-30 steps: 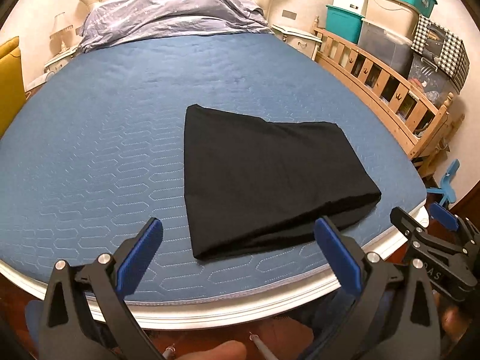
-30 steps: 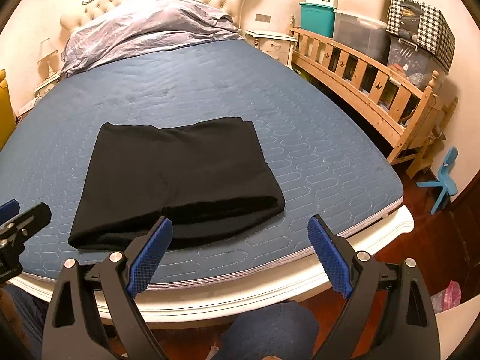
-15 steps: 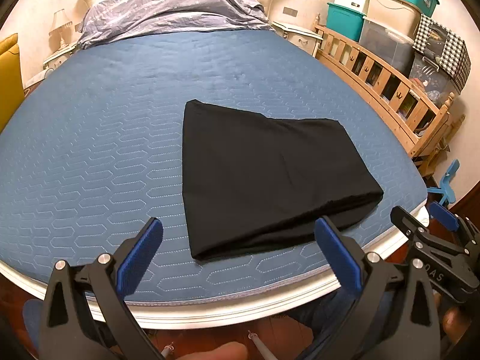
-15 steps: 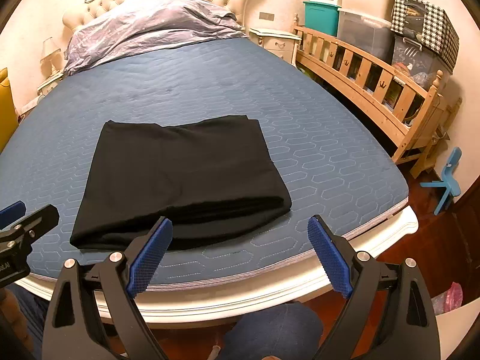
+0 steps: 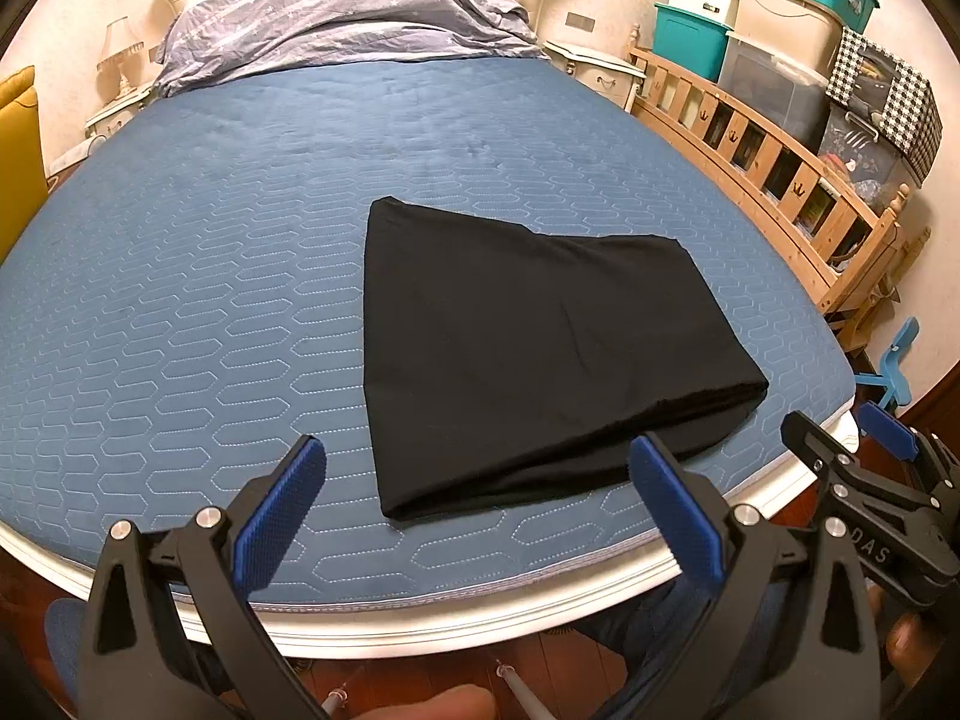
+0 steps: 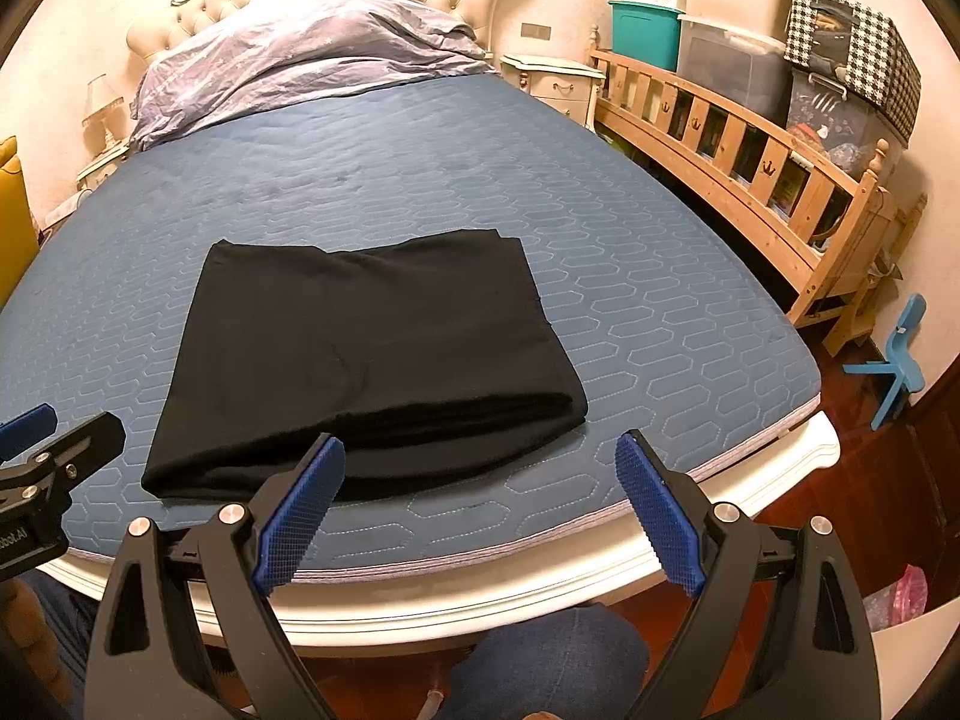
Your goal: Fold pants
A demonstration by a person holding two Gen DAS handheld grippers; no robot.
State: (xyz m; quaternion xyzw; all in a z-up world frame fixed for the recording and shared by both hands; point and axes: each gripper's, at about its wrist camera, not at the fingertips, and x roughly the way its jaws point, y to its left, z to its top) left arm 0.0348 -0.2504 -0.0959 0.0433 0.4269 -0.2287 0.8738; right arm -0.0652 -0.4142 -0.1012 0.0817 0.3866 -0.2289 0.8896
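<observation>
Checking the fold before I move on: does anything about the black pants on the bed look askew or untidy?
Nothing stands out. The pants lie flat as one folded bundle on the blue mattress, only slightly tapered, with layered edges facing the foot of the bed.

Black pants (image 5: 528,348), blue hexagon-quilted mattress (image 5: 210,300)

Open blue mattress (image 5: 180,276) surrounds the folded black pants (image 5: 528,348) on three sides; a wooden rail (image 6: 750,162) bounds the right, bunched duvet (image 5: 348,18) the head.

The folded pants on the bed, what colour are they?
Plain black pants, clearest in the right wrist view.
</observation>
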